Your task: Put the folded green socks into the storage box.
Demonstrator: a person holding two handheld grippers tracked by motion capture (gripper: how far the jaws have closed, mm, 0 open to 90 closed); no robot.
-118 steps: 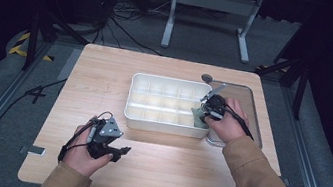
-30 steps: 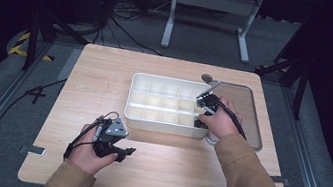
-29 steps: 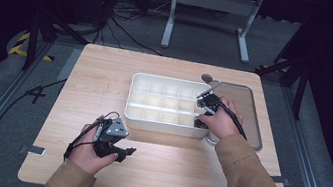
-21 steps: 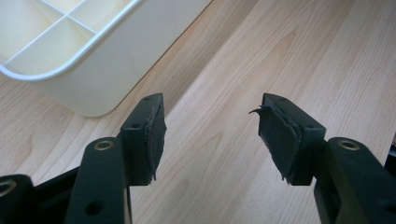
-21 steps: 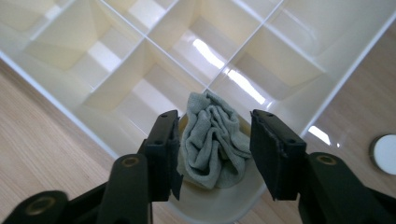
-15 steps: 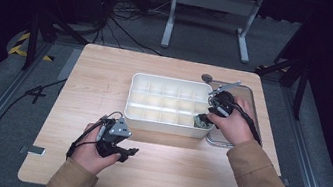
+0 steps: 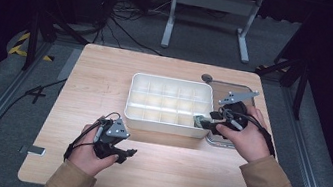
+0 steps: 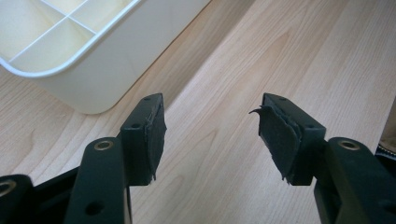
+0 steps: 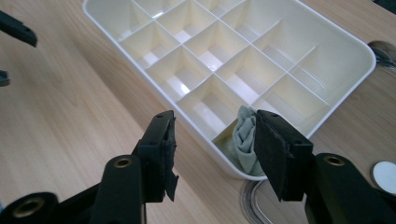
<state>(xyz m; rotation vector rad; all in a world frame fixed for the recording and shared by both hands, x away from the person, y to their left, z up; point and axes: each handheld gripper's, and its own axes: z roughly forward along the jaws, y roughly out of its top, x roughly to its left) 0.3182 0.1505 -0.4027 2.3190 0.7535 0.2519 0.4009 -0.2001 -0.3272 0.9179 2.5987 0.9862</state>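
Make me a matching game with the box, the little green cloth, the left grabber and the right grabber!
Things:
1. white divided box
2. green cloth
3. left gripper
4. right gripper

Where or how:
A. bunched up in a corner compartment
B. open, over bare wood in front of the box
C. open, its jaws just opened, above the cloth's corner of the box
D. in the middle of the wooden table, most compartments bare

Pairs: 1-D, 2-A, 3-B, 4-C

Beyond my wooden table [image 7: 104,89], a grey metal stand [image 7: 211,17] sits at top centre, black cables [image 7: 123,31] trailing upper left, yellow-black tape [image 7: 22,45] at far left.
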